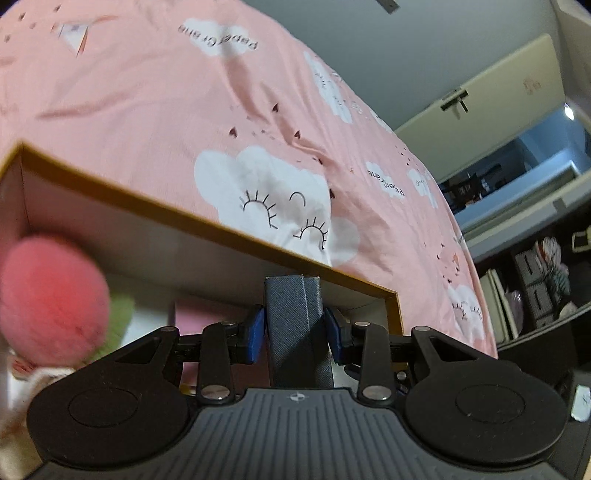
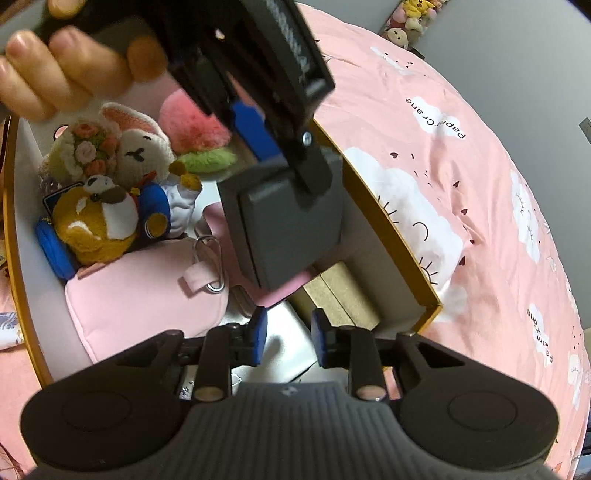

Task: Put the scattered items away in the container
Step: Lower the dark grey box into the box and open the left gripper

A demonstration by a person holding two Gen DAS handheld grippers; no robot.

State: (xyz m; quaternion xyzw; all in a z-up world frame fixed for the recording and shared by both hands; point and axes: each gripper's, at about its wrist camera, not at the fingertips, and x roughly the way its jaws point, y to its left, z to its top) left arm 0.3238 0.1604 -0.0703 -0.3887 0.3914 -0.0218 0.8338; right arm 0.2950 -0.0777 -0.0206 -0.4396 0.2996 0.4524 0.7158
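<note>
My left gripper (image 1: pixel 295 328) is shut on a dark grey textured case (image 1: pixel 291 295), held upright over the near corner of the open yellow-rimmed box (image 1: pixel 147 206). From the right wrist view, that case (image 2: pixel 288 229) hangs inside the box (image 2: pixel 391 229), gripped from above by the left gripper's fingers (image 2: pixel 316 177), with a person's hand (image 2: pixel 55 74) behind. My right gripper (image 2: pixel 288 332) stands open over the box with nothing between its blue pads. In the box lie a pink pompom (image 2: pixel 192 118), a crocheted bunny (image 2: pixel 140 147), an orange plush (image 2: pixel 96 225) and a pink pouch (image 2: pixel 147 295).
The box sits on a bed covered by a pink sheet with white clouds (image 2: pixel 480 184). A small brown carton (image 2: pixel 343 291) stands inside the box's right corner. Dark shelving with bins (image 1: pixel 535 288) stands beyond the bed's edge. Plush toys (image 2: pixel 410 18) line the far wall.
</note>
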